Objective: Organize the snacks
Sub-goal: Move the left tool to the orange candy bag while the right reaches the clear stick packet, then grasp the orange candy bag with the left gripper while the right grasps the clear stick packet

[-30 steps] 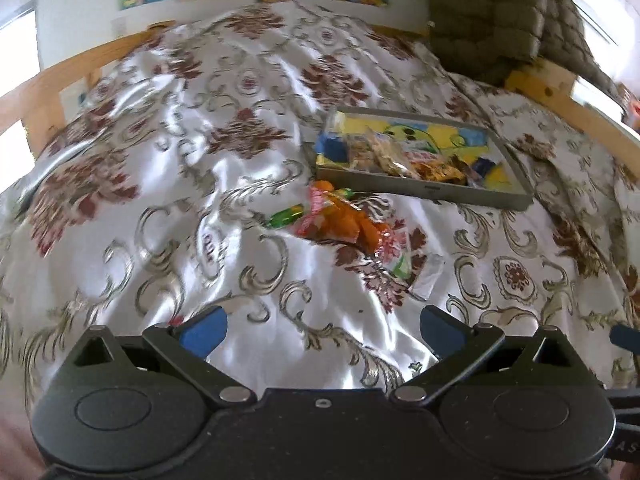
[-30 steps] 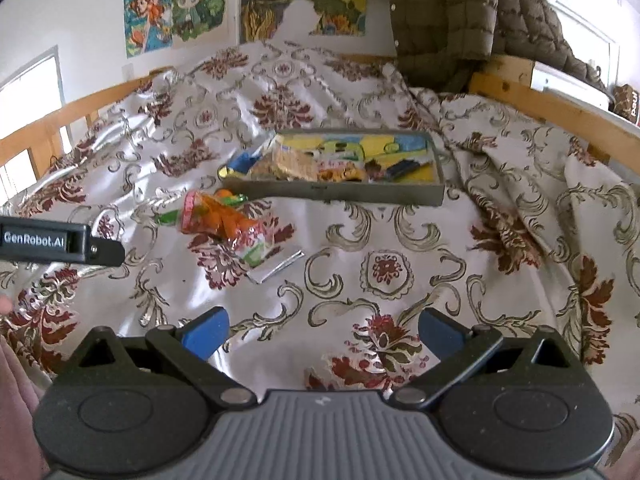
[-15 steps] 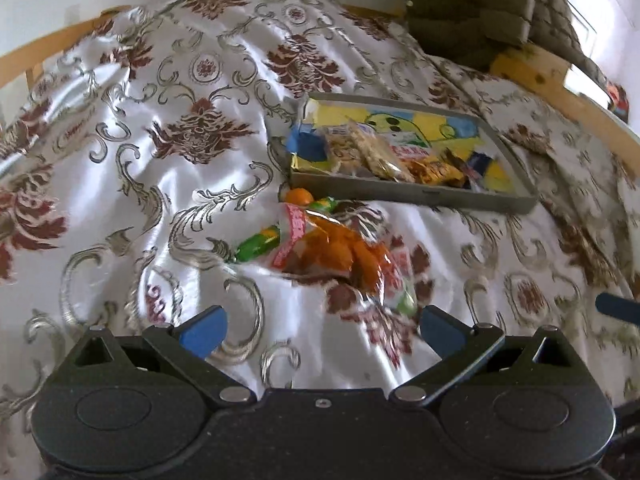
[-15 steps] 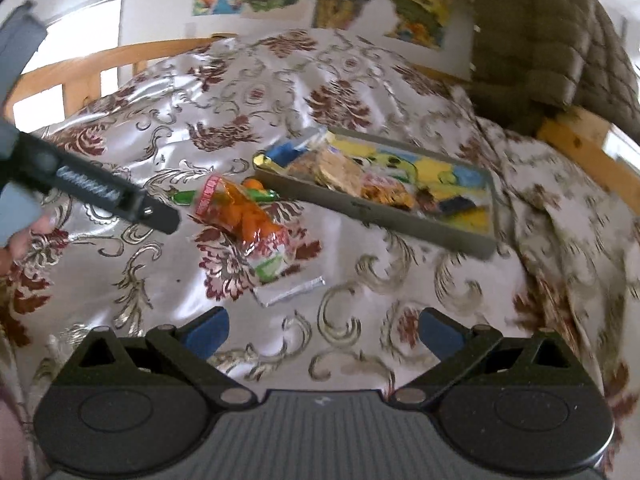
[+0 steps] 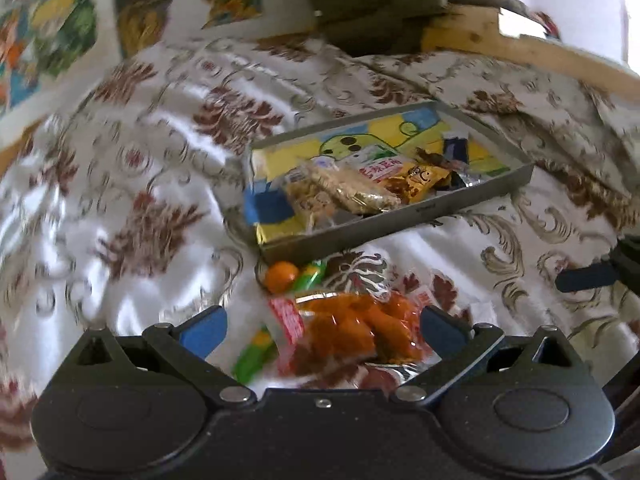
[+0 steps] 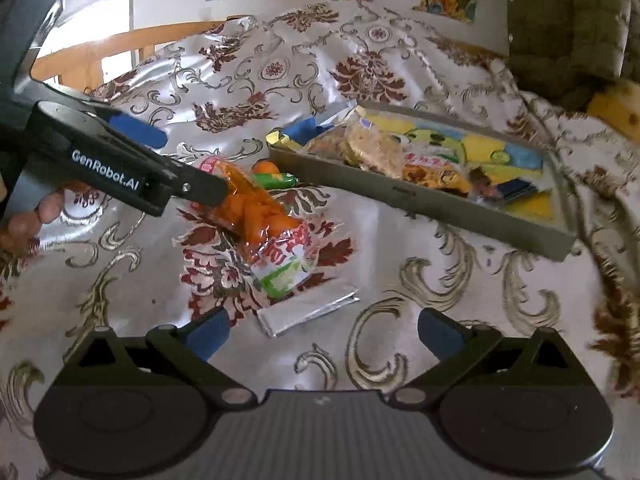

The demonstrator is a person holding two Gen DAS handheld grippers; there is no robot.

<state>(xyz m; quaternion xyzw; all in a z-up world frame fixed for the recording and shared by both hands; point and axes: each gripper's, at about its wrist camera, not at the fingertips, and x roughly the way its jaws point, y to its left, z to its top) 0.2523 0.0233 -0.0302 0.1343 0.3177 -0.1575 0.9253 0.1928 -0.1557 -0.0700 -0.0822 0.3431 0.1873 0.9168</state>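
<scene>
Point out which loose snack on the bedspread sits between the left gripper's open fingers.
The orange snack bag: it lies between the left gripper's fingers. The green candy and silver packet lie outside.

My left gripper (image 5: 322, 326) has its fingers (image 5: 203, 327) spread wide and angled down. My right gripper (image 6: 322, 330) is spread wide too, held level. A hand (image 6: 24, 220) grips the left gripper's handle.

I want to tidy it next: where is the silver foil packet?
In the right wrist view the silver foil packet lies on the bedspread, just beyond the right tool, touching the orange snack bag.
</scene>
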